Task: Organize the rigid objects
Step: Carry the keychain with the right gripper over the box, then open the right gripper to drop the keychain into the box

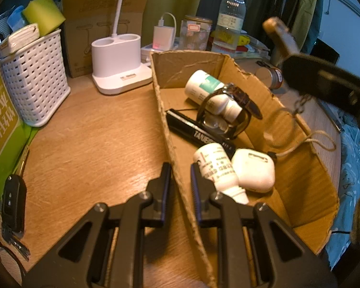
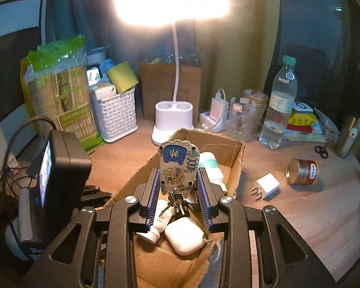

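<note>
Our right gripper is clamped on a decorated keychain charm above the cardboard box; our left gripper pinches the box wall. We should lower it before releasing, clear of the earbud case below.

Both tools share one build. The left gripper, at the bottom of its frame, has matte black plastic arms with long triangular cut-outs, round silver screws at each pivot, and flat black fingers faced with ribbed blue-purple pads. The right gripper, at the bottom centre of its own frame, shows the same black linkage, four silver screw heads and ridged blue pads. Seen from the left camera, it is a blurred black bar at the upper right.
</note>
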Demonstrator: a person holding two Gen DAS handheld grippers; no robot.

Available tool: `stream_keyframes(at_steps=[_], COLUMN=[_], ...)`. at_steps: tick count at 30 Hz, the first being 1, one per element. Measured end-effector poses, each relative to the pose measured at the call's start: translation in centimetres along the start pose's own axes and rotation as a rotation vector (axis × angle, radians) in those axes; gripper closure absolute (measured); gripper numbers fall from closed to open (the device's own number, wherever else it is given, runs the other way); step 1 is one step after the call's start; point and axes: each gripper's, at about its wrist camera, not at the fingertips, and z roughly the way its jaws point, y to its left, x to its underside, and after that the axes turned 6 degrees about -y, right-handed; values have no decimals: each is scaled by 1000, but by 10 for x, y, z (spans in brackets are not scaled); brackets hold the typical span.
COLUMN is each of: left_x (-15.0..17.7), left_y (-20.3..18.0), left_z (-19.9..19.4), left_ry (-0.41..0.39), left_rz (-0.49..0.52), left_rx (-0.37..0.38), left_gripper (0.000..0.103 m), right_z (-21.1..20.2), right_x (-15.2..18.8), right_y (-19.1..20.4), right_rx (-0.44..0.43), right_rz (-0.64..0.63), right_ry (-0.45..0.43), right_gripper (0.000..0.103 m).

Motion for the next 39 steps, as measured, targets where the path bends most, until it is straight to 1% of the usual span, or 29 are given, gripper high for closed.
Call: stream_keyframes(at_steps=[8,20,22,24,39], left_x=[0,0,0,0,0], left_y=[0,-1,0,-1,-1], left_z=[0,0,0,0,0], left_ry=[0,0,0,0,0], left_rz=[0,0,1,1,1], left_rx=[0,-1,-1,-1,-1], left_gripper=[85,85,85,85,85], right_z=[18,26,26,27,24], right_x=[10,15,15,15,15], right_y=[5,7,7,6,1], right_rx=[-8,-13,-9,-6,8], right_rz=[-12,-23,-23,-22,-11], right_ry=[64,107,109,111,102], right_gripper=[70,70,65,64,64])
